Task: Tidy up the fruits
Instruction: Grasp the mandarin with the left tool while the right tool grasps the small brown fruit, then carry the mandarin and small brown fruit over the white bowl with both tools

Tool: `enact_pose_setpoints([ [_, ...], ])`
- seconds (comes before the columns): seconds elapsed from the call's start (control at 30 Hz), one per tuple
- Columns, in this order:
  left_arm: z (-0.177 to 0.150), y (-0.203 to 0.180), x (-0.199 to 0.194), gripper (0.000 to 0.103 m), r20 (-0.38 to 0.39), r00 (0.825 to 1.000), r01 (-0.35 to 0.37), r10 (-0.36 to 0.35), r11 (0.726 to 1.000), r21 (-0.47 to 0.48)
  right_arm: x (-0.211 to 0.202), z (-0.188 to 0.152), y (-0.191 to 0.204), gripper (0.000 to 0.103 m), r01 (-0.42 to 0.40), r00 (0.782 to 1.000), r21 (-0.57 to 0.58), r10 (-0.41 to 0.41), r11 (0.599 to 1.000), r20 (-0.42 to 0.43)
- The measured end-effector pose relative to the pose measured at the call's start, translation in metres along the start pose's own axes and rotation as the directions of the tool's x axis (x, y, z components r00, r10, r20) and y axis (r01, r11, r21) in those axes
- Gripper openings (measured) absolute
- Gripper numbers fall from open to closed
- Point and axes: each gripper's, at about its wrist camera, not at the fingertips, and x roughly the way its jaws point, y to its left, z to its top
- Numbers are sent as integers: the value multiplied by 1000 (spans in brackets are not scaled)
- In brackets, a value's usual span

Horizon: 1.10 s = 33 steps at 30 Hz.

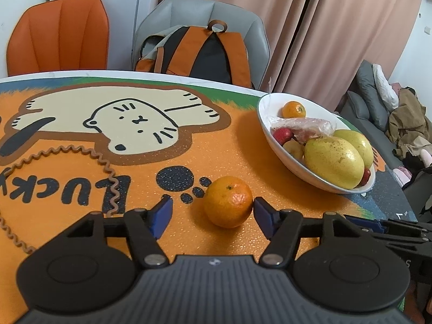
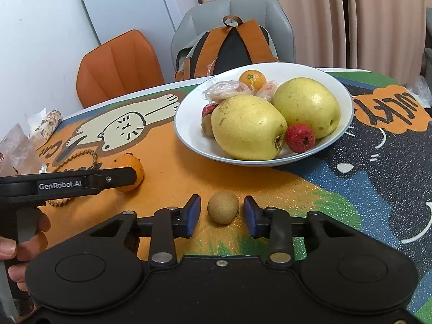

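An orange tangerine [image 1: 228, 202] lies on the cartoon table mat between the open blue-padded fingers of my left gripper [image 1: 213, 216]; the right pad is close to its skin. It also shows in the right wrist view [image 2: 129, 171], partly behind the left gripper's arm. A small brown kiwi-like fruit [image 2: 223, 207] lies on the mat between the open fingers of my right gripper [image 2: 222, 216], touching neither. A white bowl [image 2: 189, 132] holds two big yellow pears [image 2: 247, 128], a tangerine, red fruits and wrapped fruit; the bowl also shows in the left wrist view [image 1: 266, 124].
A beaded cord [image 1: 108, 167] loops over the mat at left. An orange chair [image 1: 58, 32] and a grey chair with a backpack [image 1: 199, 51] stand behind the table. Plastic bags [image 2: 16, 148] lie at the table's left edge. A sofa [image 1: 378, 124] is at right.
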Motion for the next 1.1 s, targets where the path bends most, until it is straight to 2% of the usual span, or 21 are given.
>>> enact_pose_setpoints([
  [0.07, -1, -1, 1, 57, 0, 1000, 12, -12, 1000, -2, 0, 0, 1, 25, -1, 1000, -9, 1, 1000, -3],
  [0.17, -2, -4, 1, 41, -3, 999, 38, -38, 999, -1, -2, -1, 2, 24, -1, 1000, -17, 1, 1000, -4],
  [0.2, -2, -6, 0, 40, -5, 999, 37, -37, 999, 0, -3, -2, 2, 24, 2, 1000, -16, -2, 1000, 0],
  [1.1, -25, -29, -86, 39, 109, 993, 45, -45, 999, 2, -89, -19, 8, 24, 13, 992, -5, -12, 1000, 128],
])
